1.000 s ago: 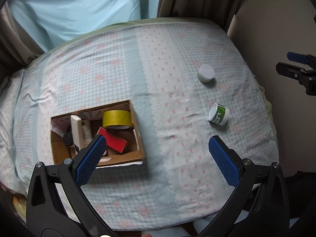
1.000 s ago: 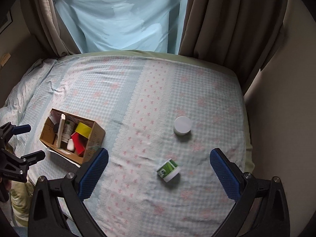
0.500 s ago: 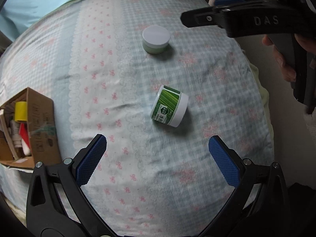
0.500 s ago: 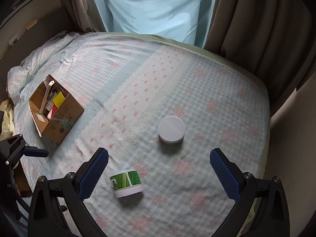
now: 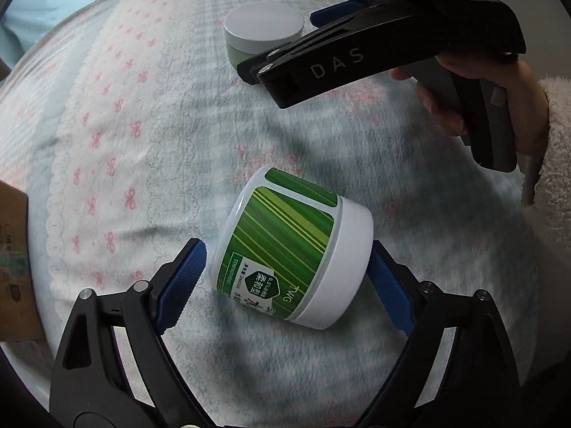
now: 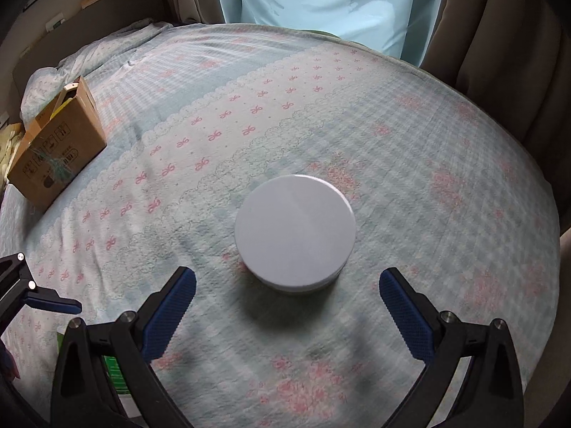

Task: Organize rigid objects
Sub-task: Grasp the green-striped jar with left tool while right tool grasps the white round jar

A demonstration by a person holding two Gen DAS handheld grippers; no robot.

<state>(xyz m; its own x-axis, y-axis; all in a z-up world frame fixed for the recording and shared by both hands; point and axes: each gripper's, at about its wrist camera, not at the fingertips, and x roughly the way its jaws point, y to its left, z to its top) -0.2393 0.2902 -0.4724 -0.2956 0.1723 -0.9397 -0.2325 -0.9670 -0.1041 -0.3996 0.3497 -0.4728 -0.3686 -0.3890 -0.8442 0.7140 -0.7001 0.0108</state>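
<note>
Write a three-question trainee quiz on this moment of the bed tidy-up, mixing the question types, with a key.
1. True or false: the green-labelled jar lies on its side between the open fingers of the left gripper.
2. Multiple choice: the right gripper is lined up on which item? A) the cardboard box B) the white-lidded jar C) a roll of tape
3. Fill in: both jars rest on the ____.

Key: 1 true. 2 B. 3 bedspread.

Soft dim daylight from curtained window (image 6: 314,3), diffuse shadows, fisheye-bent edges, dark vignette corners
</note>
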